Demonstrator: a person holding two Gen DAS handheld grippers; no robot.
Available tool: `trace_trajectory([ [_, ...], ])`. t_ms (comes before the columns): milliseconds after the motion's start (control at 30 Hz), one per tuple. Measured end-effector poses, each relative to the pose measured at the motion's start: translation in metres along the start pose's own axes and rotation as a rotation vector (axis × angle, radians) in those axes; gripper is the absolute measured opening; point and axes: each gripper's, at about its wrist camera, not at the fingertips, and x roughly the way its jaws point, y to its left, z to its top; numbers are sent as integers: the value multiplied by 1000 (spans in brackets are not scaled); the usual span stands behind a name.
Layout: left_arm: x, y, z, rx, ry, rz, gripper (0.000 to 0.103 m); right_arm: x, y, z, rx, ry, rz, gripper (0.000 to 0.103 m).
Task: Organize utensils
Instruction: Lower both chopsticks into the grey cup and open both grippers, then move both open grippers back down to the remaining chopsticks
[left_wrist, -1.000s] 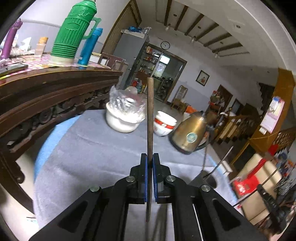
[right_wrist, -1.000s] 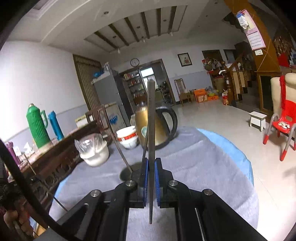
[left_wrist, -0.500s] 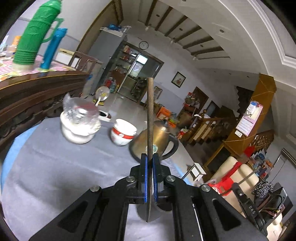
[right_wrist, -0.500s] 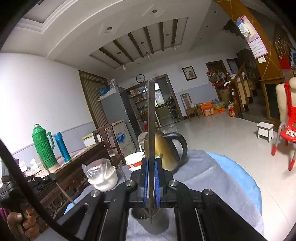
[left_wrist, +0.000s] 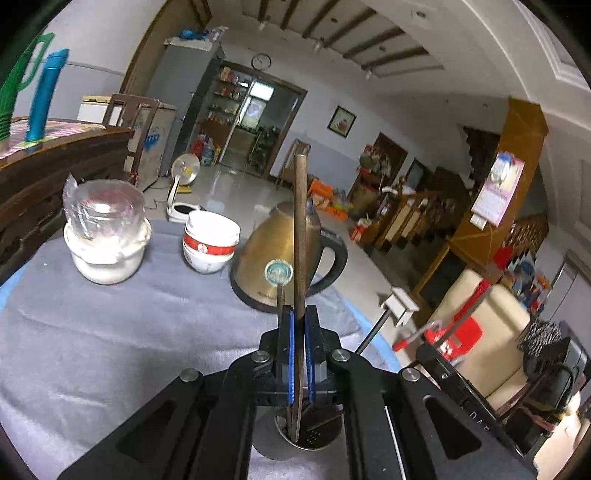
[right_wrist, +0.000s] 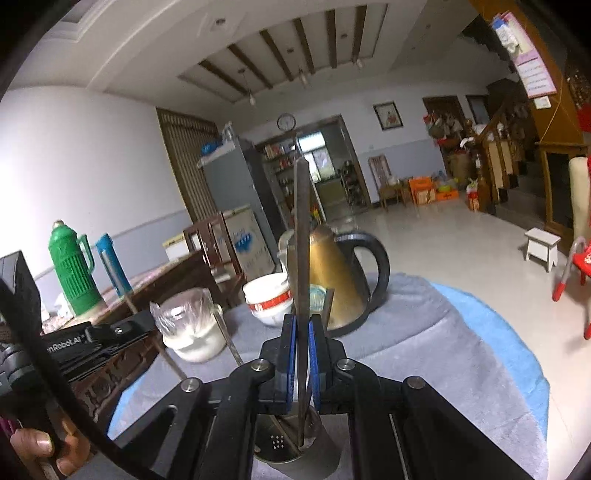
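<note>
In the left wrist view my left gripper (left_wrist: 299, 314) is shut on a brown chopstick (left_wrist: 300, 221) that stands upright. Its lower tip sits in the mouth of a metal utensil holder (left_wrist: 271, 441) just under the jaws, and another stick (left_wrist: 279, 295) rises from the holder behind. In the right wrist view my right gripper (right_wrist: 302, 321) is shut on a dark chopstick (right_wrist: 302, 221), also upright, with its tip inside the same perforated metal holder (right_wrist: 327, 456). The left gripper's black body (right_wrist: 92, 339) shows at the left of that view.
On the grey cloth-covered table (left_wrist: 92, 332) stand a gold kettle (left_wrist: 273, 254), stacked white bowls with a red band (left_wrist: 210, 240) and a plastic-wrapped white jar (left_wrist: 105, 236). A dark wooden sideboard (right_wrist: 122, 369) with green and blue flasks lies left. A hand (right_wrist: 48, 450) grips the left tool.
Both grippers have moved across the table to the metal holder, which now sits under their jaws. The left view swung right, past the jar and bowls. Both stay shut on their chopsticks.
</note>
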Motion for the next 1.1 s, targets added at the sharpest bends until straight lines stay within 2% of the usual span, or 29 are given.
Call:
trace_trajectory([
  [233, 26, 2, -13, 25, 61, 14, 5, 30, -8, -14, 14, 106, 8, 7],
  [633, 46, 1, -31, 58, 172, 21, 5, 58, -11, -32, 37, 223, 2, 9],
  [700, 42, 1, -30, 62, 178, 26, 12, 61, -13, -31, 51, 234, -5, 10],
  [767, 36, 1, -28, 60, 174, 32, 36, 62, -14, -29, 56, 250, -13, 14],
  [800, 29, 1, -26, 54, 159, 32, 40, 60, -15, -28, 52, 251, -22, 21],
  [900, 11, 3, -21, 53, 118, 27, 42, 46, -15, -24, 54, 218, -42, 42],
  [933, 1, 4, -20, 50, 105, 23, 44, 39, -15, -22, 59, 198, -47, 59],
  [967, -5, 6, -18, 46, 96, 21, 47, 32, -15, -20, 61, 180, -51, 65],
  [1100, -40, 20, -19, 50, 47, 46, 60, -3, -12, -19, 48, 120, -60, 66],
])
